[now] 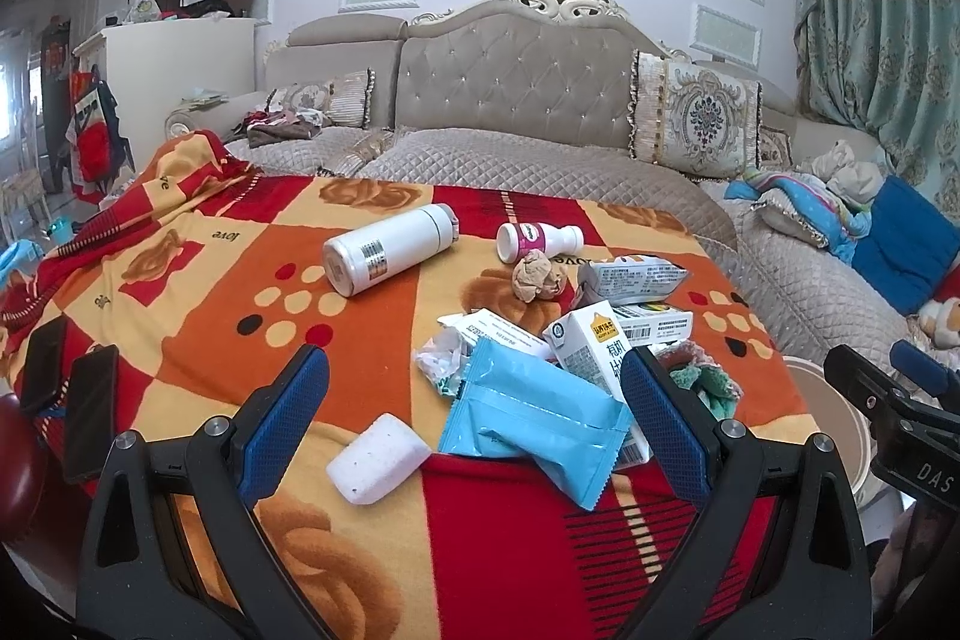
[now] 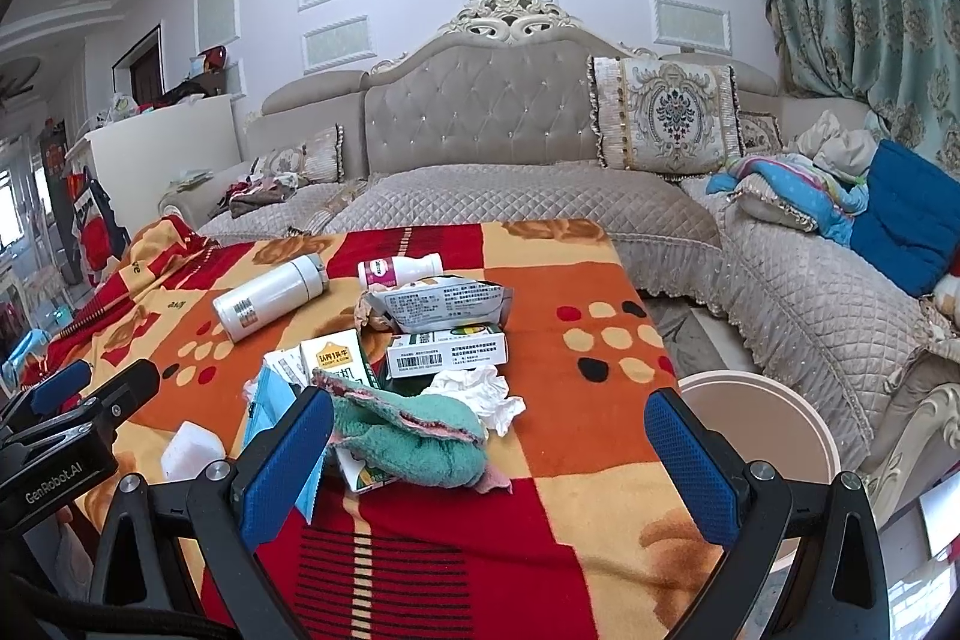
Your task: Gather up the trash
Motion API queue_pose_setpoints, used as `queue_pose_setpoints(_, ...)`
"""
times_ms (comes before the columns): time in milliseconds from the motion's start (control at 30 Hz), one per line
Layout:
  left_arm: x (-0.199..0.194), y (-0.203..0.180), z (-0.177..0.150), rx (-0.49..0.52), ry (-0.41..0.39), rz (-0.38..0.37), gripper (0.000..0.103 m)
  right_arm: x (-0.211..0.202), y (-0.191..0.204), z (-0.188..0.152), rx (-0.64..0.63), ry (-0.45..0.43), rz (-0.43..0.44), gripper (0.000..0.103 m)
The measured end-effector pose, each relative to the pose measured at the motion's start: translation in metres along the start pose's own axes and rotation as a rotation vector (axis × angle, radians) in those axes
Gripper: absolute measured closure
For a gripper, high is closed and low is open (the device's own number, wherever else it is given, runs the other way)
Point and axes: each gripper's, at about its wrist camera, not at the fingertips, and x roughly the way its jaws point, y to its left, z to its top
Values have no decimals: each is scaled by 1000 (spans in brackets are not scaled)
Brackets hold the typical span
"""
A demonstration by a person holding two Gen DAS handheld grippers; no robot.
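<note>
above the blanket-covered bench [image 1: 180,292], both tools hover low and level: left tool [image 1: 474,418] wide around the blue packet [image 1: 534,418], right tool [image 2: 489,454] wide behind the green cloth [image 2: 420,436].

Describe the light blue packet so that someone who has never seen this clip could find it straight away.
Start at the red, orange and yellow blanket covering the table before the sofa. Its near edge holds a heap of trash; the light blue packet lies flat at the front of it, against a white milk carton. It is the only blue, glossy, flat wrapper there.
</note>
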Motion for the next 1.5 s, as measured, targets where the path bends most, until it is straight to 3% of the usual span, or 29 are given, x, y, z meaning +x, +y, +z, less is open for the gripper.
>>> queue_pose_setpoints(433, 7, 6, -10, -2, 20, -1, 6, 2, -2, 0, 2, 13, 3, 0)
queue_pose_setpoints(467, 2, -3, -1, -24, 60, -9, 5, 2, -2, 0, 2, 14, 2, 0)
queue_pose_setpoints(633, 4, -5, -1, -25, 94, -5, 5, 4, -3, -1, 1, 21, 3, 0)
queue_pose_setpoints(800, 4, -5, -2, -35, 54, -19, 5, 5, -4, -1, 4, 29, 8, 0)
queue_pose_setpoints(1500, 12, -2, -6, -34, 106, -6, 5, 16, -5, -7, -2, 78, 26, 0)
